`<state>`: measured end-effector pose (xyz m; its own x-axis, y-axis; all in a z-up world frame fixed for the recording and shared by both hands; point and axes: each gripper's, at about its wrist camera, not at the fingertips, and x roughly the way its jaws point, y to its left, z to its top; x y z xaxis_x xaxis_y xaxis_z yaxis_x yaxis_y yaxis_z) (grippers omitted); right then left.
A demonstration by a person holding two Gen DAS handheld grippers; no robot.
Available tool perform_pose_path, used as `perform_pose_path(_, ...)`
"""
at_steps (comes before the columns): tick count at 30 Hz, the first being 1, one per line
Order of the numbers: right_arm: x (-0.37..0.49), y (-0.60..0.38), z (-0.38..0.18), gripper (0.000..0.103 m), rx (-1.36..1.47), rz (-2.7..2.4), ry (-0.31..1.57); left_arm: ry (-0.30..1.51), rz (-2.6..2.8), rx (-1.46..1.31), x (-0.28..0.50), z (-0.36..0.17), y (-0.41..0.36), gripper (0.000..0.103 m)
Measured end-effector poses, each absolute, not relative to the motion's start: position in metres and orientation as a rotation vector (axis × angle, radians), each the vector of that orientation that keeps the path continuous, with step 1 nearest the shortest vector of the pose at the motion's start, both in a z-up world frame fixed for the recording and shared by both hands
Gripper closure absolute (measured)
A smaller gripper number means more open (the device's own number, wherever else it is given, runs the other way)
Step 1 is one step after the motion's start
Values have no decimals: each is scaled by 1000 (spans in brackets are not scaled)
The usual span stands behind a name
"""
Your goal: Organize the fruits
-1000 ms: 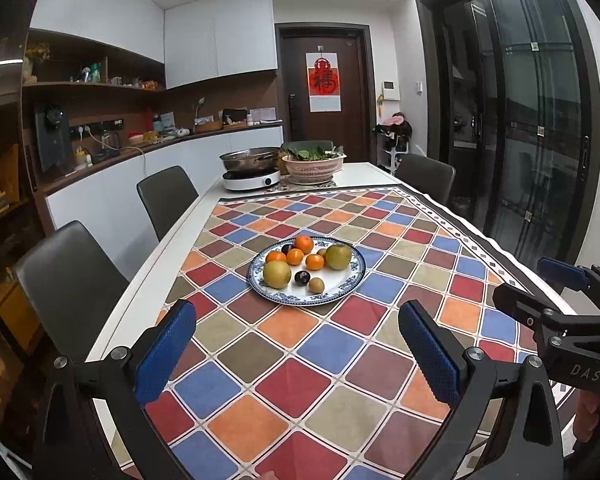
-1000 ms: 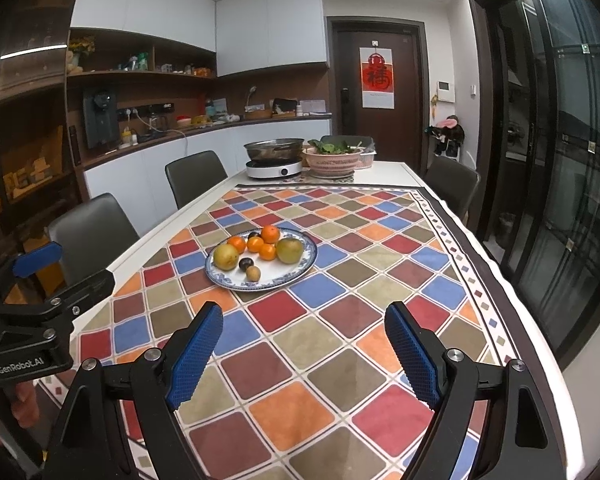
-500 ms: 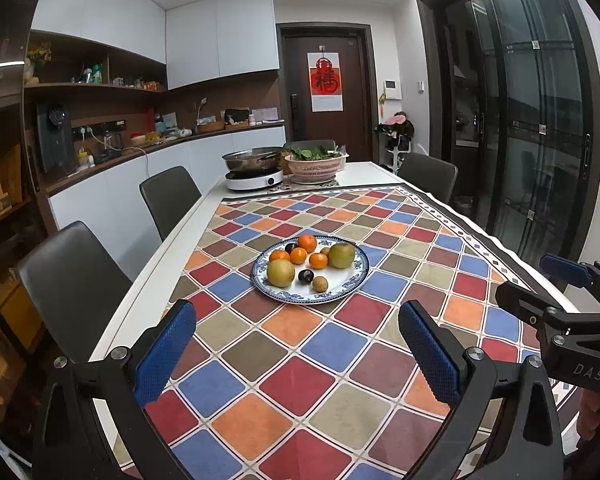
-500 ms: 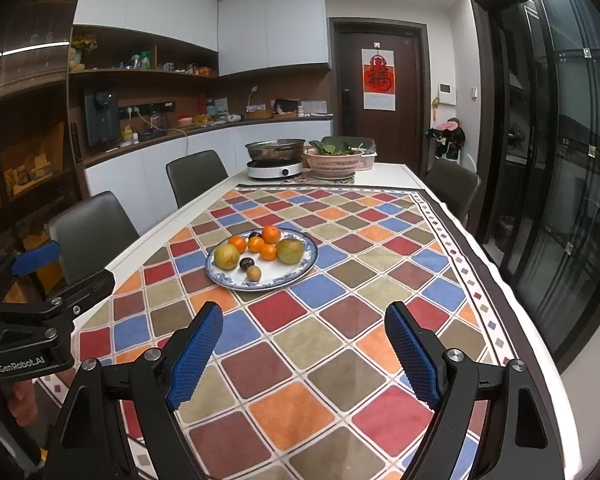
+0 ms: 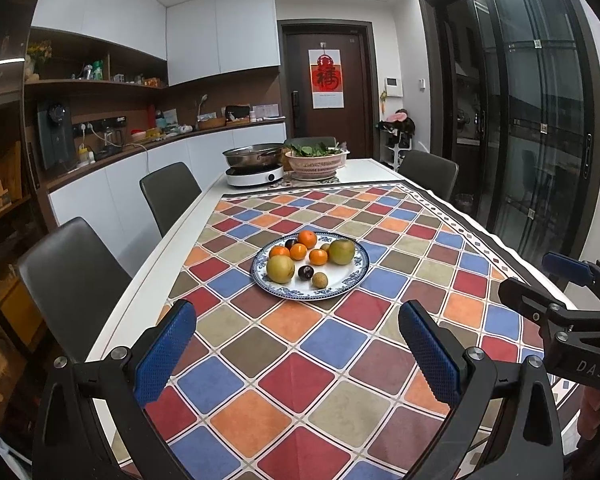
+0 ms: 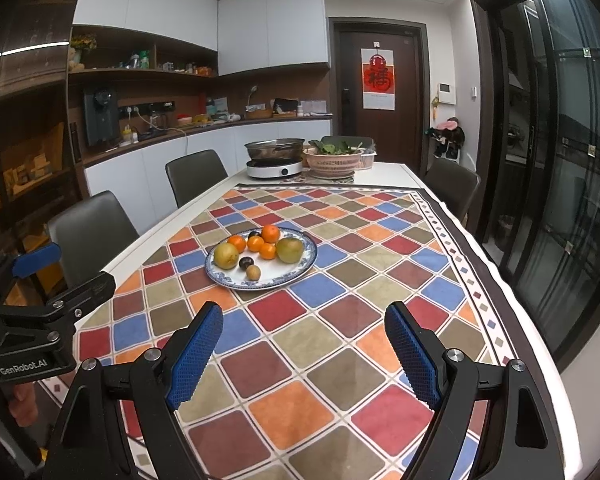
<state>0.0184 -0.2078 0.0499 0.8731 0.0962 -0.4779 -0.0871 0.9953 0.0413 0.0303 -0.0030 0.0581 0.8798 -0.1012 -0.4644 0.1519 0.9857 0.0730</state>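
Nearest the cameras, the left gripper [image 5: 296, 344] stands with its blue-padded jaws spread wide and nothing between them — only the chequered tablecloth [image 5: 308, 364] of red, blue, orange and olive squares shows in the gap. The right gripper [image 6: 302, 346] is the same: jaws well apart, empty, above the cloth. Each gripper also shows at the edge of the other's view, side on.

Farther along the white table [image 5: 172, 232], well clear of both grippers, sits a round blue-and-white patterned plate [image 5: 352, 280] carrying the fruit: two large yellow-green round fruits [image 5: 281, 268], one on each side, four small oranges [image 5: 318, 256] clustered between and behind them, a dark purple plum-like fruit [image 5: 306, 271] and a small brown one [image 5: 320, 280] at the front.

At the far end stand a steel pan on a white induction cooker [image 5: 255, 175] and, just beside it, a pink basket of leafy greens [image 5: 316, 162].
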Motion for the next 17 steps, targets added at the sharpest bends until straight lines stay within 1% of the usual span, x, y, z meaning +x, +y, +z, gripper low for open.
perform_pose_path(17, 19, -207, 51, 19, 20, 97, 501, 480, -136, 105, 30, 57, -6, 0)
